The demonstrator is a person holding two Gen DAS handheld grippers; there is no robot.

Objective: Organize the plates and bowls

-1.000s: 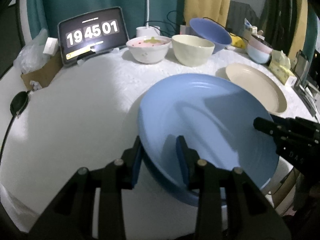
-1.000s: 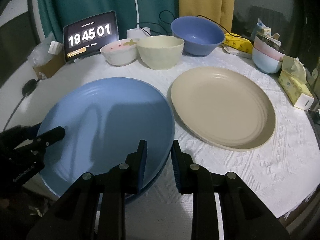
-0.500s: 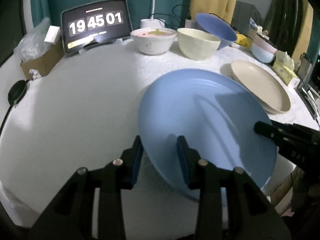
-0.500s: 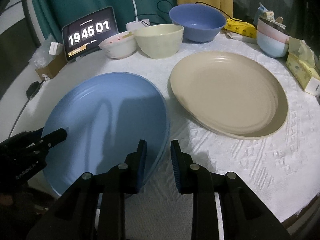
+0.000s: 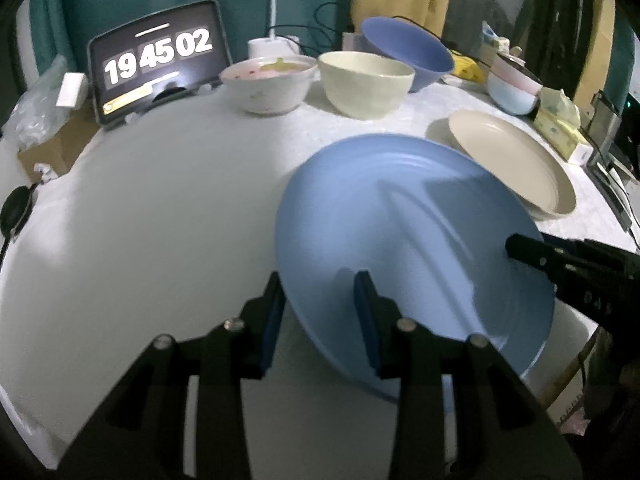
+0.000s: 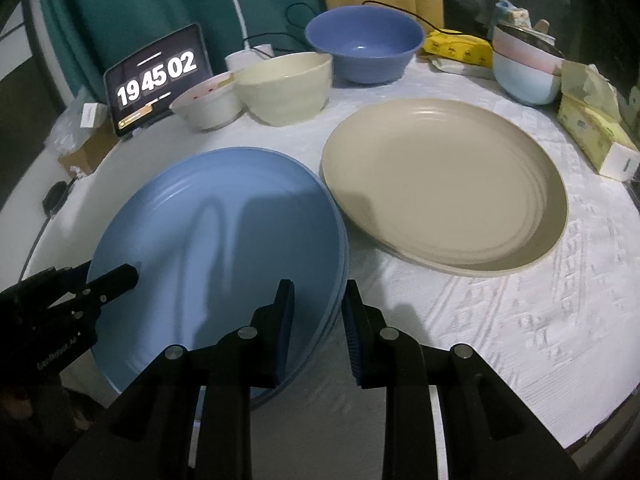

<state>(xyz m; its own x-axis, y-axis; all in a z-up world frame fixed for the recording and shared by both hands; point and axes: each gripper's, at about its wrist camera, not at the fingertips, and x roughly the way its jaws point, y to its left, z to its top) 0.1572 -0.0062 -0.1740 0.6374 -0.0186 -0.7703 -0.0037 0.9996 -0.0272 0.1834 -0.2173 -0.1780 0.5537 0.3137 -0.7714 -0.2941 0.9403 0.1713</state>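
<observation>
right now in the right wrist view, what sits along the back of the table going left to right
clock tablet → white speckled bowl → cream bowl → dark blue bowl → yellow packet → stacked pink and pale blue bowls → tissue pack

Both tools (image 6: 316,320) grip the blue plate (image 6: 216,240).

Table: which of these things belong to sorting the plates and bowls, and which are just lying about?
Job:
blue plate, held by left gripper and right gripper
beige plate
blue bowl
cream bowl
white bowl
stacked bowls

Lying about:
clock tablet
tissue pack
yellow packet
cardboard box
</observation>
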